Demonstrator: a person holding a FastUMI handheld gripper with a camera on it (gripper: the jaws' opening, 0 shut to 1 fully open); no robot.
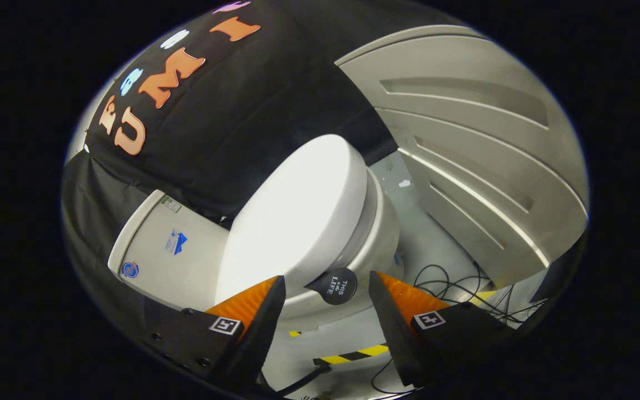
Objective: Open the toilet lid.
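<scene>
Claw [326, 289] fingers spread wide, pinching nothing; the round black lift tab [335, 285] on the front edge of the toilet lid [298, 216] sits between the fingertips, touching neither. Lid is closed, flat on the white toilet bowl [378, 233] just ahead of the fingers, with the tank [170, 255] beyond it against the booth's black cloth. Loose black cables [459, 286] and striped tape [353, 354] lie on the floor [436, 244] beside the bowl, grey panelled door [464, 128] past them.

toilet lid [298, 216] just beyond open fingers [269, 297]
</scene>
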